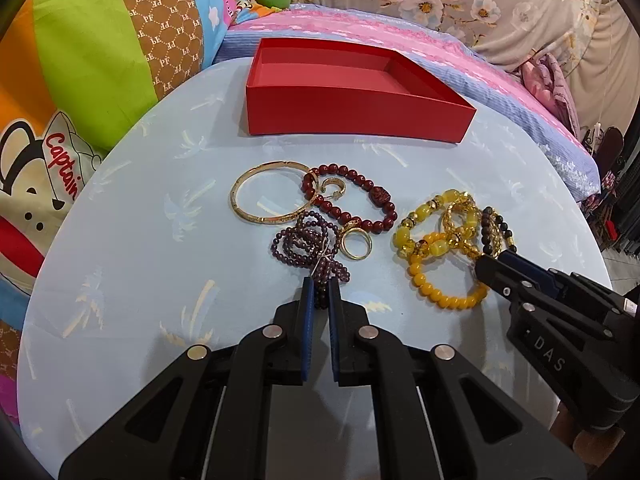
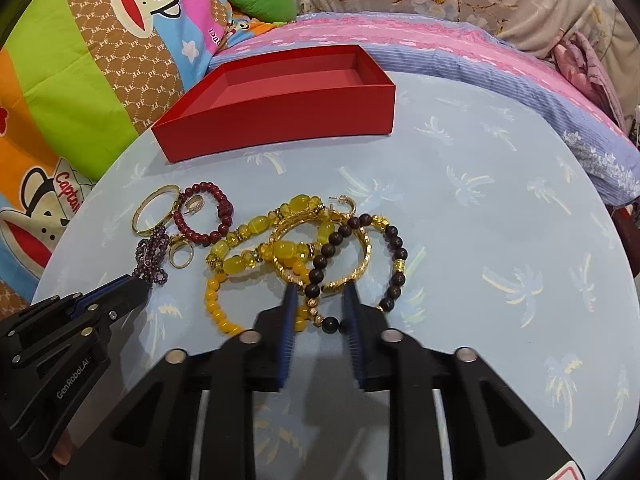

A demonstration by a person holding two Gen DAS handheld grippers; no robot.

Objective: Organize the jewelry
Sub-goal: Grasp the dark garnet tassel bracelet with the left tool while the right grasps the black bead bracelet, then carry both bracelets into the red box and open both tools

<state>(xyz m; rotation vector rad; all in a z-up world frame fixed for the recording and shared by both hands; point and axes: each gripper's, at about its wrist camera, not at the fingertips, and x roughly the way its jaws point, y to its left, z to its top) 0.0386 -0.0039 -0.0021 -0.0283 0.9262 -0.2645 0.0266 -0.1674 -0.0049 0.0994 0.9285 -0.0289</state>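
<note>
An open red box (image 1: 352, 108) (image 2: 280, 116) stands empty at the far side of the round table. In front of it lies a jewelry pile: gold bangle (image 1: 266, 192), dark red bead bracelet (image 1: 360, 200), gold ring (image 1: 356, 242), purple bead strand (image 1: 310, 250), yellow bead bracelets (image 1: 440, 240) (image 2: 256, 248), textured gold bangle (image 2: 356, 256) and black bead bracelet (image 2: 384, 264). My left gripper (image 1: 320, 294) (image 2: 136, 286) is shut on the near end of the purple strand. My right gripper (image 2: 320, 298) (image 1: 490, 262) is open, its fingers straddling the black beads and gold bangle.
The table (image 1: 140, 280) has a light blue palm-print cloth. Colourful cartoon pillows (image 1: 80, 100) press against its left edge. A pink and blue bedspread (image 1: 500, 80) lies behind the box. A small gold hoop earring (image 2: 346, 202) lies by the yellow beads.
</note>
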